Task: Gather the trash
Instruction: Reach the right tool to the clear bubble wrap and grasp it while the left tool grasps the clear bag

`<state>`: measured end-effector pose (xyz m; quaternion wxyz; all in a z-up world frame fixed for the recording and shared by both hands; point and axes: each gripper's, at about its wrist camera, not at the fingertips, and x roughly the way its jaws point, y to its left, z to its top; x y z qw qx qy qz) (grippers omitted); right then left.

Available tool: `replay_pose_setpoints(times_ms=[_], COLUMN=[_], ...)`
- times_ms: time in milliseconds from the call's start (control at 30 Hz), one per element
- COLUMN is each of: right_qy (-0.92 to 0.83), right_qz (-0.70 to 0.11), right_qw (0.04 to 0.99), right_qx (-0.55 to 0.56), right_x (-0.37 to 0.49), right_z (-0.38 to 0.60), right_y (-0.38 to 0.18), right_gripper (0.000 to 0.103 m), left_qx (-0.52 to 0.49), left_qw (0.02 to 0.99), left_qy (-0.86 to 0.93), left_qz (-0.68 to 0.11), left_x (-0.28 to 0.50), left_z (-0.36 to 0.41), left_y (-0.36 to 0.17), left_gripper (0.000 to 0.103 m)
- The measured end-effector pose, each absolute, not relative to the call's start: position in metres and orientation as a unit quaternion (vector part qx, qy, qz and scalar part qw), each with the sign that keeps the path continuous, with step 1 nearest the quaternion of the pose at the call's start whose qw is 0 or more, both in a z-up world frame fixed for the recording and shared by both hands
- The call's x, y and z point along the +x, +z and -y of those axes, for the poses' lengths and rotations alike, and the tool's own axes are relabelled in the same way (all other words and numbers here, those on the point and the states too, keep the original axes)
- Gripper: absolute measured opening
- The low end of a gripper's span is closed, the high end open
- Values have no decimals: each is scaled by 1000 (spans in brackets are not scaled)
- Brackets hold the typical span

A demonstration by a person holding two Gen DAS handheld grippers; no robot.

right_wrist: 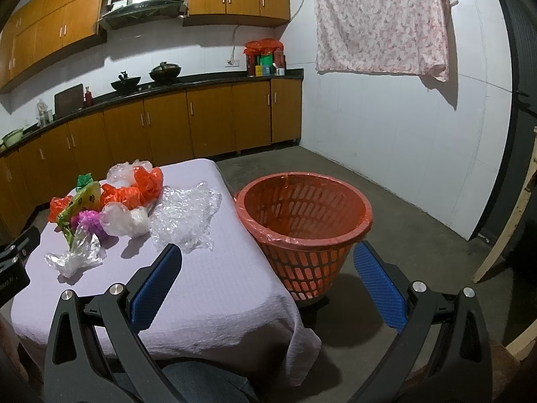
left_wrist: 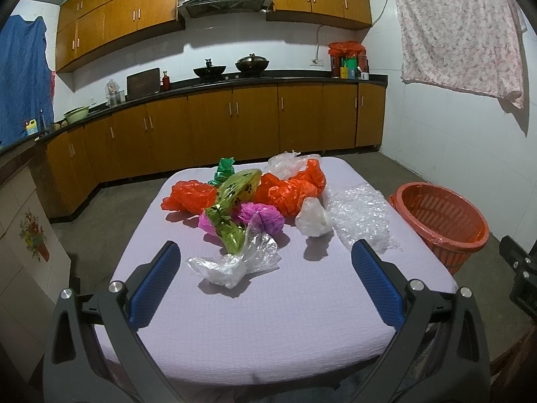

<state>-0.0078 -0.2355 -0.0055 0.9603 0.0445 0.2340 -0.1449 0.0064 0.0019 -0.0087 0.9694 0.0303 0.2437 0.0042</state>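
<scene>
Right now both grippers hang low over the near edge of the tabletop (left_wrist: 268,319), which is covered w/ a pale lilac cloth. Left gripper (left_wrist: 266,262): jaws spread wide, nothing between them; a crumpled clear bag (left_wrist: 235,262) lies on the cloth just ahead, roughly centred in the gap but not touched. Right gripper (right_wrist: 268,262): jaws also spread wide, holding nothing, pointing twd the orange basket (right_wrist: 302,228).

Using the basket as landmark: it stands on the floor touching or just beside the tabletop's right edge, lined w/ a thin orange bag, interior looks bare. Nearest to it on the tabletop is a sheet of bubble wrap (left_wrist: 362,215). Next over, away from the basket, a whitish bag wad (left_wrist: 313,218). Beyond that, a heap: orange bags (left_wrist: 292,191), a magenta bag (left_wrist: 258,216), a green paw-print bag (left_wrist: 231,201), and another orange bag (left_wrist: 189,196) farthest from the basket. Behind the heap, on the side away from the grippers, a dark green bag (left_wrist: 223,169) and a clear crumple (left_wrist: 285,164).

Kitchen cabinets (left_wrist: 235,127) run along the back wall, well apart from the basket; a floral cloth (right_wrist: 382,20) hangs on the wall above it.
</scene>
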Motion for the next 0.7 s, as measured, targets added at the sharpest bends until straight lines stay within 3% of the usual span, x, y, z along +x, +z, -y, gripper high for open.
replay_pose_setpoints(times_ms=[333, 533, 700], right_qy=[-94, -55, -36], right_qz=[-260, -305, -339], right_qw=[958, 948, 937], right_qx=[73, 77, 79], right_x=[45, 95, 142], right_z=[231, 220, 213], right_y=[-14, -30, -47], right_gripper=[98, 73, 60], left_qx=[12, 8, 9], left_qw=[959, 952, 945], left_qy=[69, 91, 70], left_qz=[-273, -292, -319], left_x=[38, 59, 81], left_z=[-56, -88, -93], left_y=[-26, -41, -57], left_gripper=[99, 99, 85])
